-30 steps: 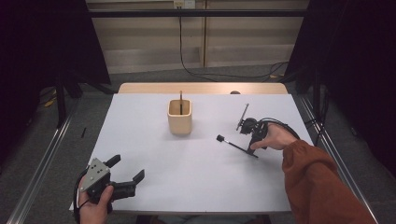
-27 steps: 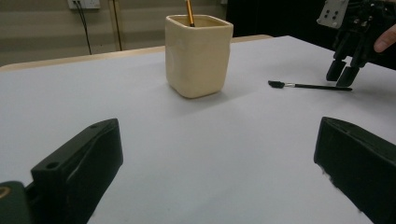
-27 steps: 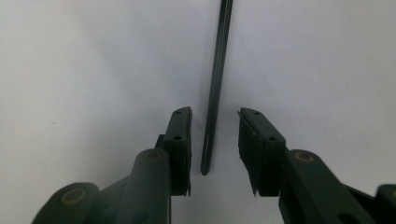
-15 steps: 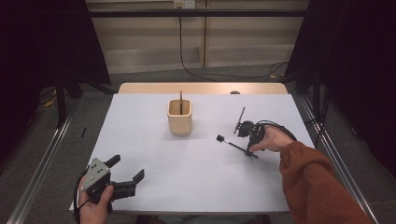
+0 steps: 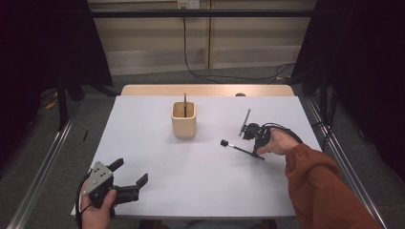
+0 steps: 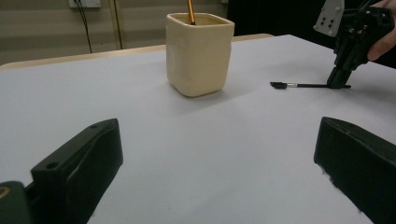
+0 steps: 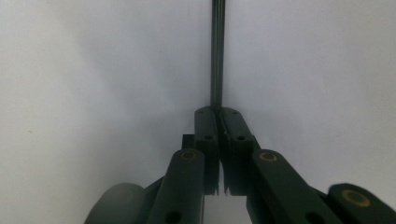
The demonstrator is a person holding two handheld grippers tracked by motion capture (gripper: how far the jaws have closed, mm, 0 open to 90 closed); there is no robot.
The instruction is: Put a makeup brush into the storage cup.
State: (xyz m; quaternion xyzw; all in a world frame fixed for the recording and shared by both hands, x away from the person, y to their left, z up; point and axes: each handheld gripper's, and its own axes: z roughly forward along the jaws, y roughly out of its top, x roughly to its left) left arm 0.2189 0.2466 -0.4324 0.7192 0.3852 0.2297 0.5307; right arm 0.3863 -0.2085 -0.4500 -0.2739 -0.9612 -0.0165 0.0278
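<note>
1. Brush point(image 5: 241, 149), a thin black one with a small dark head, is lying on the white table point(image 5: 200, 176) in the high view, right of the cream cup point(image 5: 184, 119); the right gripper point(image 5: 258, 144) is pinching its handle end. The left gripper point(image 5: 130, 177) is resting at the near left corner, jaws spread wide.
2. Left gripper view: both black jaws are standing far apart with bare table between; the cup point(image 6: 200, 51), holding a thin upright stick point(image 6: 190, 6), is sitting ahead, the brush point(image 6: 299, 85) lying to its right.
3. Right gripper view: jaws are pressing closed on the brush handle point(image 7: 217, 56), which is running straight ahead over the table.
</note>
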